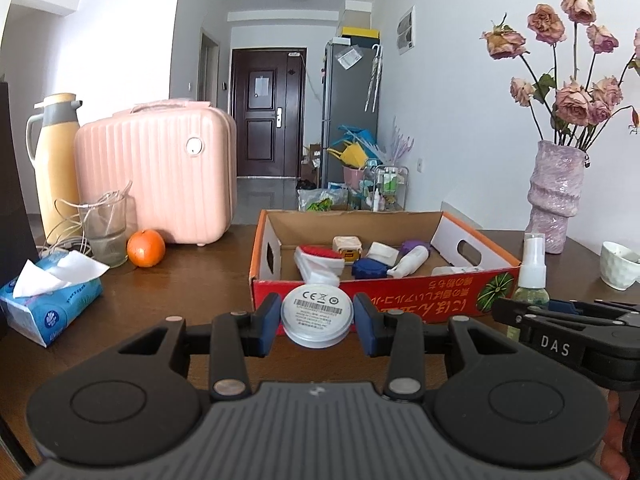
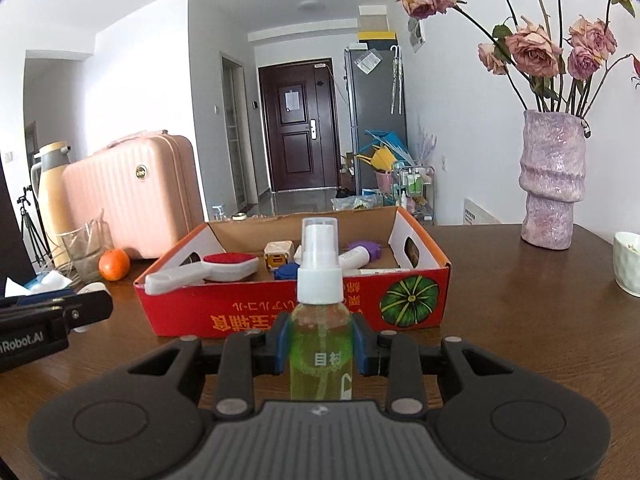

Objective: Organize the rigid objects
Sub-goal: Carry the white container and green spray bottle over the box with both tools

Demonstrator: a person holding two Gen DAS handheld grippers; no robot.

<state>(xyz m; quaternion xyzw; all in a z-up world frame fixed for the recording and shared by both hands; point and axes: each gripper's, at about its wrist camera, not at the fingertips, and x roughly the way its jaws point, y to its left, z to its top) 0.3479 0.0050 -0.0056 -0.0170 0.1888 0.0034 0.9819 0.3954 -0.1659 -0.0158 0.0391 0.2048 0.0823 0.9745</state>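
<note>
My left gripper (image 1: 317, 322) is shut on a round white disc (image 1: 317, 315) with a printed label, held just in front of the red cardboard box (image 1: 400, 292). My right gripper (image 2: 321, 346) is shut on a green spray bottle (image 2: 321, 320) with a white pump top, held upright before the same box (image 2: 248, 316). The bottle also shows in the left wrist view (image 1: 530, 280), at the right. The box holds several small items: a white brush with a red pad (image 2: 224, 266), a white tube (image 1: 408, 262), a blue lid (image 1: 370, 269) and a purple piece (image 2: 366, 248).
On the brown table stand a pink case (image 1: 160, 176), a yellow thermos (image 1: 52, 160), a glass (image 1: 106, 232), an orange (image 1: 146, 248) and a tissue pack (image 1: 48, 300) at the left. A purple vase of dried roses (image 2: 552, 188) and a white cup (image 2: 628, 262) stand at the right.
</note>
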